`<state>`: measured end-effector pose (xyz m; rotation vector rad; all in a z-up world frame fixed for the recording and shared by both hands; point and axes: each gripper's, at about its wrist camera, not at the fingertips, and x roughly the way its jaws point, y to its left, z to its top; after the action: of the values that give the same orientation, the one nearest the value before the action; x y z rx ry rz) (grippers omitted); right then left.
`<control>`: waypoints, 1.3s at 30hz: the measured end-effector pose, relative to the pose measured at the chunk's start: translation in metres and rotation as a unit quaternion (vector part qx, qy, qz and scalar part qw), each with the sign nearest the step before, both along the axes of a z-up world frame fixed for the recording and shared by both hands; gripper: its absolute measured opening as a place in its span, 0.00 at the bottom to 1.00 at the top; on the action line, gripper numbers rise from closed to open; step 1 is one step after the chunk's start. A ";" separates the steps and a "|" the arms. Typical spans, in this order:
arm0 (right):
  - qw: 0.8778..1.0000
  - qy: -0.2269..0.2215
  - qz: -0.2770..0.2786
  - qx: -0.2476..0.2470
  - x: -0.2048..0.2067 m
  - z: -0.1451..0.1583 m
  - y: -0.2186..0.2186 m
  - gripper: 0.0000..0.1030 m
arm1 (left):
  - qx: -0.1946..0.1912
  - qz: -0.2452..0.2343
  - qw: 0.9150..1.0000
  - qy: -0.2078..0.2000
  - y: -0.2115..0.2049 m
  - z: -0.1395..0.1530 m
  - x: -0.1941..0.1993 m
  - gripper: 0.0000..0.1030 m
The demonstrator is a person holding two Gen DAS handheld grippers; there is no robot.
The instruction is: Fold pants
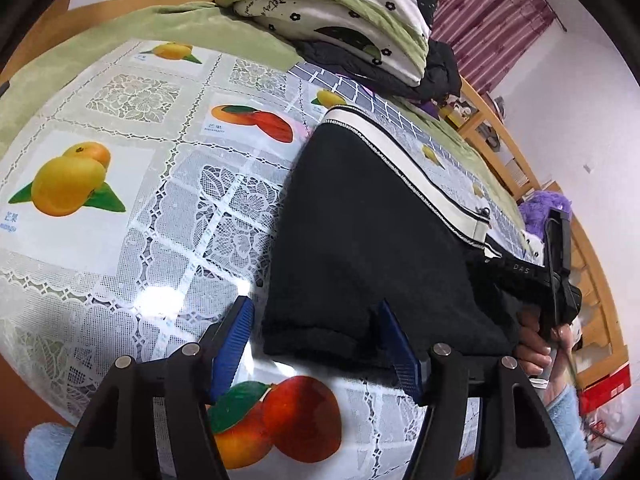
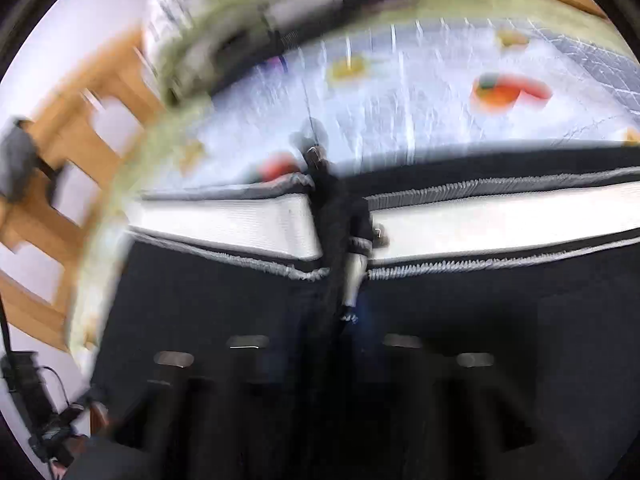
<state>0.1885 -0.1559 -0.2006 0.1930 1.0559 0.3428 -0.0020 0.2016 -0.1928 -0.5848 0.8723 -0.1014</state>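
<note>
left gripper [image 1: 316, 344]: you are hovering it with the jaws apart and empty; straddle the pants [image 1: 360, 240] hem squarely.
right gripper [image 2: 320, 320]: you are pinching it nearly closed at the white waistband [image 2: 500, 220]; whether it holds cloth is too blurred to tell.

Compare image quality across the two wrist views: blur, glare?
Left wrist: sharp, with white glare on the glossy tablecloth by the blue pads; fisheye bends the edges. Right wrist: heavy motion blur, worst on the background; the pants and their white waistband stay readable.

Left gripper [image 1: 316, 344]: black angled arms w/ round silver bolt heads, ribbed blue pads [image 1: 234, 344]. At 3 o'clock, right gripper [image 1: 556, 268]: black body marked "DAS", held in a hand [image 1: 534, 344]; fluffy light-blue sleeve [image 1: 568, 420] below.
</note>
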 end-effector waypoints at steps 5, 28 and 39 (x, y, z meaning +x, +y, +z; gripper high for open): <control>0.998 -0.042 -0.003 0.038 -0.003 0.022 -0.014 0.19 | -0.001 0.009 1.000 0.002 -0.002 -0.001 0.003 0.61; 0.990 -0.089 -0.067 -0.083 -0.126 0.057 -0.170 0.42 | 0.241 -0.010 0.966 -0.092 -0.146 0.124 0.024 0.13; 0.985 -0.072 -0.152 -0.030 -0.138 0.049 -0.253 0.42 | 0.209 -0.207 0.950 -0.105 -0.307 0.108 0.032 0.12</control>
<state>0.0502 -0.4085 -0.1520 0.2673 0.8760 0.0489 0.0304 -0.1057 -0.0846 0.0137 0.7669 -0.3454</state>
